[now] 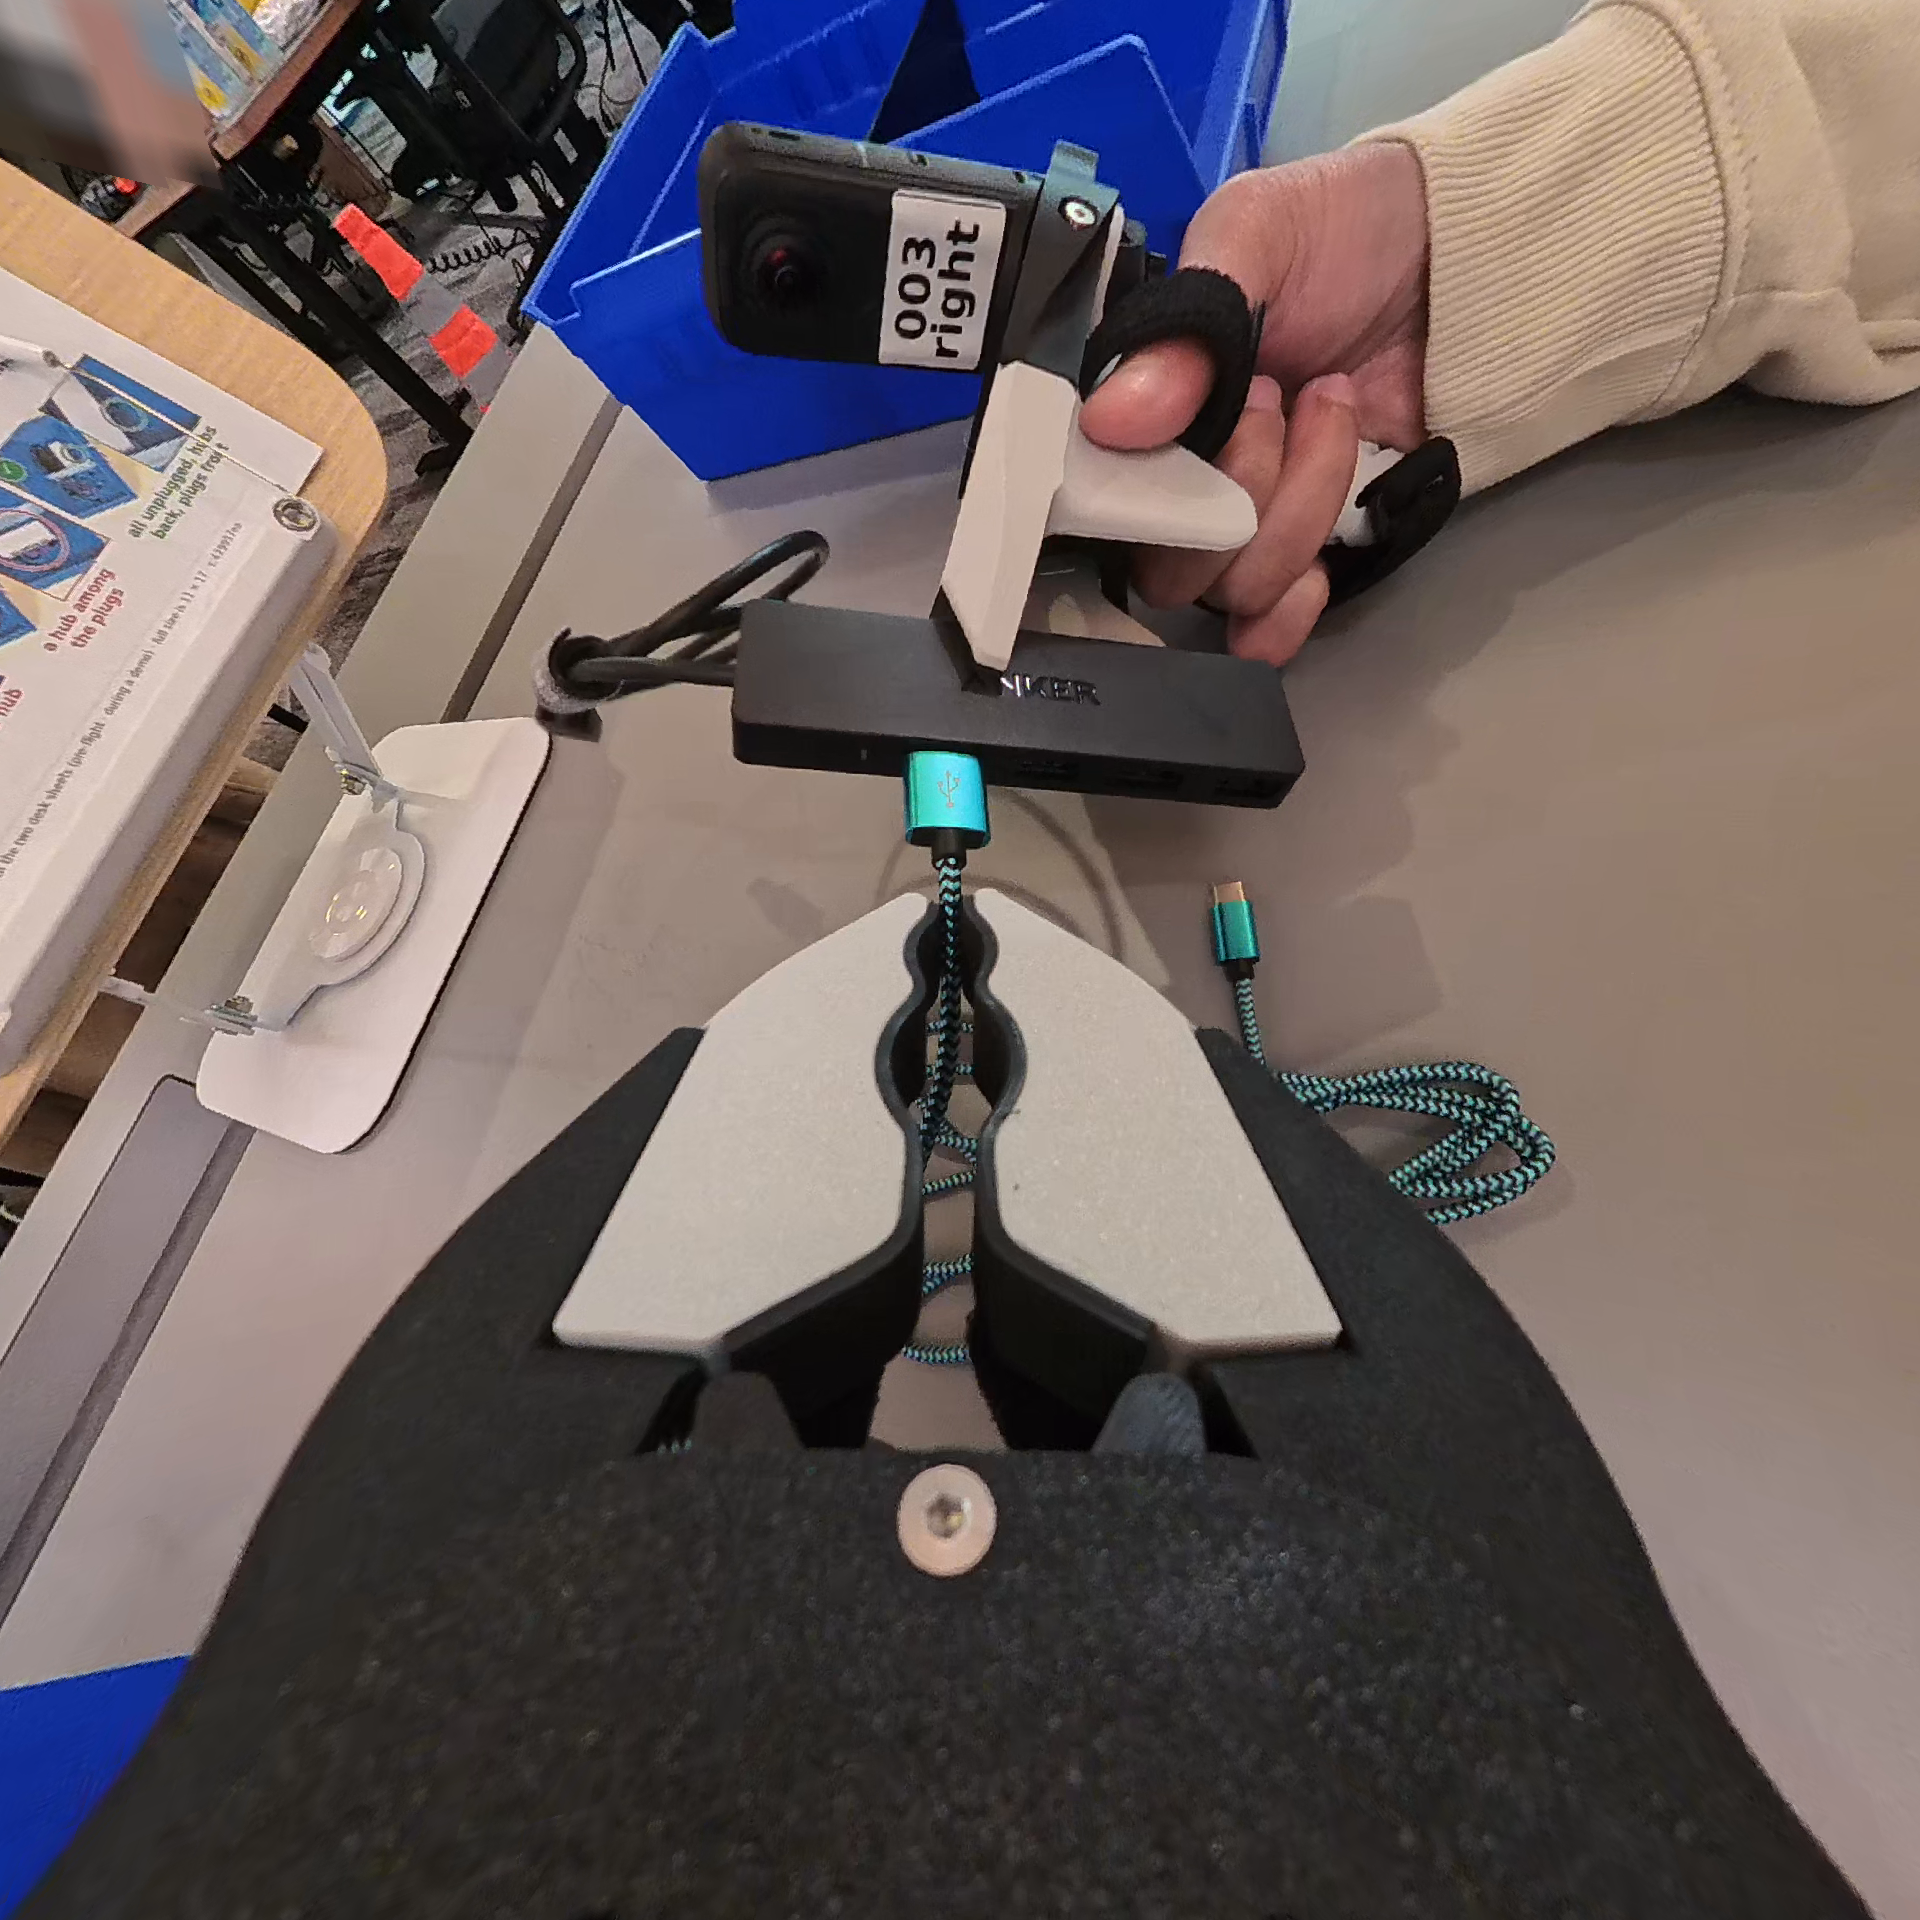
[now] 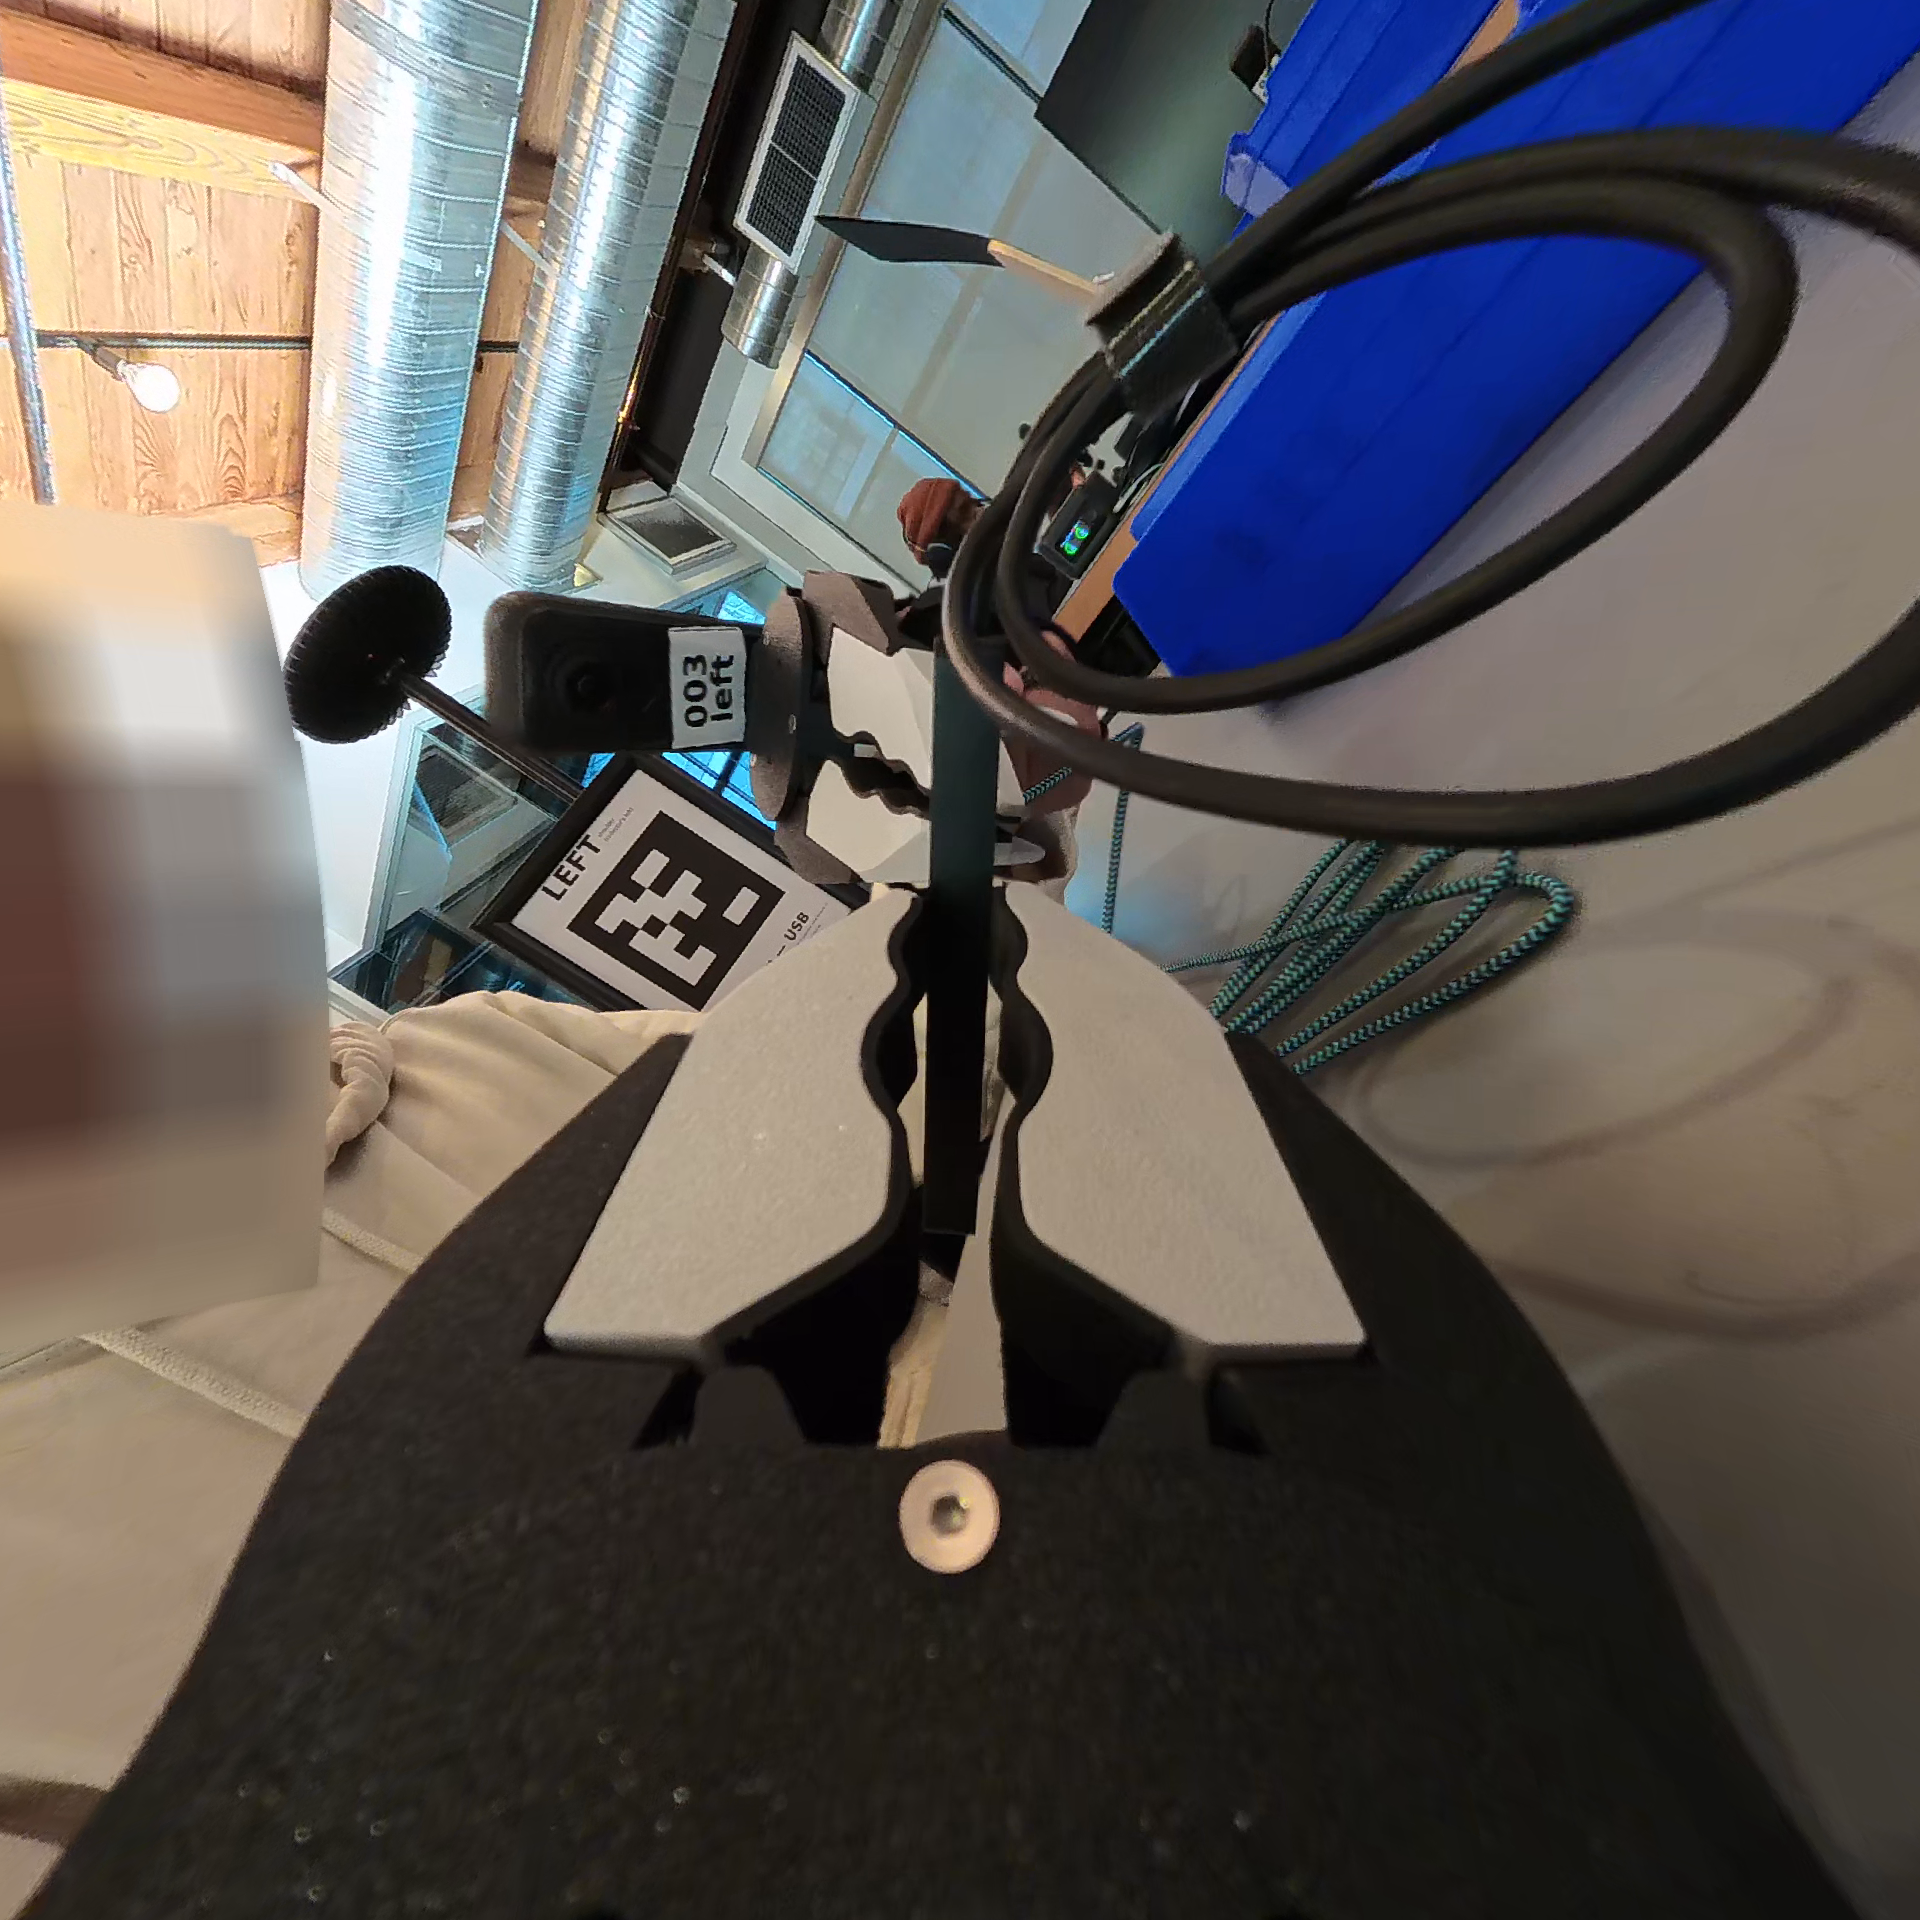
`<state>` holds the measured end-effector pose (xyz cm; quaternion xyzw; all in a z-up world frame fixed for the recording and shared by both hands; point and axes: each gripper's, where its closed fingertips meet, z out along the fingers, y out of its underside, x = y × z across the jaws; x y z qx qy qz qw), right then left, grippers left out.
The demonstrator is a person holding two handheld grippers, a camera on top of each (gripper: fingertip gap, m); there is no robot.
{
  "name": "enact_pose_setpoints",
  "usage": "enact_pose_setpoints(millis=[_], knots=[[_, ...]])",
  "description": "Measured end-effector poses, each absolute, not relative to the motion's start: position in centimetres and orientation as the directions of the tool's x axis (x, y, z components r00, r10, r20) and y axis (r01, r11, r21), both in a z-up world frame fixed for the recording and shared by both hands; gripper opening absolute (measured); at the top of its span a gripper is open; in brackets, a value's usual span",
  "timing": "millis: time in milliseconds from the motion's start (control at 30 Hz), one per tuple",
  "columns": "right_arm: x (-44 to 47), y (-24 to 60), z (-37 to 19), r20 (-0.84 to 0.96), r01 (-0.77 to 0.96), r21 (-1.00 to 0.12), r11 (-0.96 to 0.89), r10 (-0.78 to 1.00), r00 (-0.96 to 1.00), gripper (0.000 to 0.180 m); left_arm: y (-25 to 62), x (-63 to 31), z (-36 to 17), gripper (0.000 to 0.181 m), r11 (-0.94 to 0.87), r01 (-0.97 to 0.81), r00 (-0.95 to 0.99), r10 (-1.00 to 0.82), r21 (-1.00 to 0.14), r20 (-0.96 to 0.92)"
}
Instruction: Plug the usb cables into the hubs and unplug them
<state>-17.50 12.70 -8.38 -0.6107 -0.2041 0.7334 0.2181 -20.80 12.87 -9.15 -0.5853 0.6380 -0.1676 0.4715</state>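
A black USB hub [image 1: 1143,707] is held just above the grey table. A teal USB-A plug [image 1: 945,798] sits in its leftmost front port. My left gripper [image 1: 951,920] is shut on the teal braided cable [image 1: 943,1049] right behind that plug. My right gripper [image 1: 987,660] comes in from behind and clamps the hub, its white upper finger [image 1: 997,520] on the hub's top. In the right wrist view the hub [image 2: 956,1039] shows edge-on between the shut fingers of my right gripper [image 2: 956,914], with the left gripper [image 2: 894,800] beyond it.
The cable's other end, a teal USB-C plug [image 1: 1233,928], lies loose on the table with the coiled slack [image 1: 1455,1132] to the right. The hub's black lead [image 1: 707,613] loops left. A blue bin [image 1: 831,260] stands behind. An instruction sheet stand [image 1: 135,582] is at the left. My right fingertips sit around 4 centimetres from my left ones.
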Motion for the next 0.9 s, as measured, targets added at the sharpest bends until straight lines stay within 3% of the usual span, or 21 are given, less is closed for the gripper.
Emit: enact_pose_setpoints(millis=[100,200,233,500,633,900], knots=[[-17.5,12.8,-8.4,-0.803,-0.07,-0.575,-0.815,0.579,-0.144,0.011,13.0,-21.0,-9.1,0.005,0.226,-0.586,0.17,-0.905,-0.778,-0.391],[-17.3,13.0,-8.5,-0.805,-0.078,-0.574,-0.815,0.579,-0.131,0.011,12.8,-22.2,-8.6,0.046,0.168,-0.585,0.214,-0.912,-0.793,-0.351],[-17.1,13.1,-8.4,-0.806,-0.087,-0.571,-0.816,0.577,-0.133,0.011,12.5,-22.7,-8.4,0.049,0.141,-0.572,0.23,-0.918,-0.808,-0.323],[-16.3,13.0,-8.0,-0.787,-0.102,-0.601,-0.793,0.609,-0.098,0.011,10.3,-27.9,-10.0,0.053,0.014,-0.536,0.398,-0.877,-0.844,-0.268],[-16.2,12.8,-8.1,-0.782,-0.1,-0.609,-0.787,0.617,-0.088,0.011,9.5,-28.5,-10.1,0.052,-0.057,-0.436,0.491,-0.851,-0.898,-0.184],[-15.8,12.8,-8.7,-0.774,-0.093,-0.628,-0.773,0.632,-0.026,0.011,10.2,-30.3,-13.7,0.051,-0.284,-0.483,0.622,-0.777,-0.828,-0.097]])
